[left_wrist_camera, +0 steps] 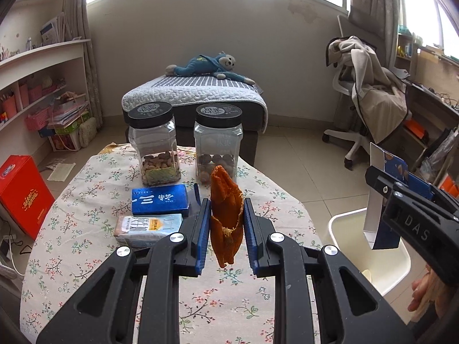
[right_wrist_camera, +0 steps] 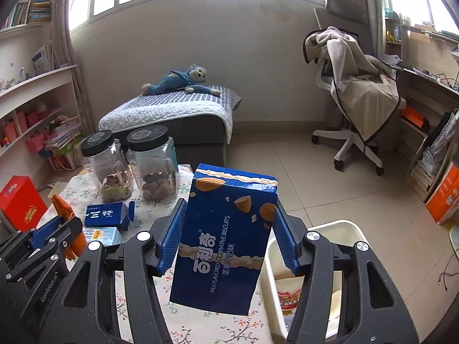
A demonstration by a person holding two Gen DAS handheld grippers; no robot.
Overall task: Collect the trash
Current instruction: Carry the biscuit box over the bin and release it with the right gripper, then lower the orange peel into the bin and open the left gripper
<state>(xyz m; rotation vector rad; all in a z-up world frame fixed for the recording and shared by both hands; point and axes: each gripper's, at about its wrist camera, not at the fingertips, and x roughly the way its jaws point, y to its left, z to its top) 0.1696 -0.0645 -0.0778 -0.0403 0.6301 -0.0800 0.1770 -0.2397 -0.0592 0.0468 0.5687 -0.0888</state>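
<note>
My left gripper (left_wrist_camera: 226, 223) is shut on an orange peel (left_wrist_camera: 226, 215) and holds it above the floral tablecloth (left_wrist_camera: 86, 189). The peel also shows in the right wrist view (right_wrist_camera: 64, 209). My right gripper (right_wrist_camera: 229, 229) is shut on an empty blue biscuit box (right_wrist_camera: 226, 238), held upright at the table's right edge, beside and above the white trash bin (right_wrist_camera: 335, 229). In the left wrist view the box (left_wrist_camera: 384, 200) hangs over the bin (left_wrist_camera: 352, 220). The bin holds some wrappers (right_wrist_camera: 289, 295).
Two clear jars with black lids (left_wrist_camera: 155, 146) (left_wrist_camera: 218, 140) stand at the table's far side. A small blue box (left_wrist_camera: 160, 199) and a pale packet (left_wrist_camera: 149, 228) lie in front of them. A red box (left_wrist_camera: 21, 192) stands on the floor at left, an office chair (left_wrist_camera: 364, 100) at right.
</note>
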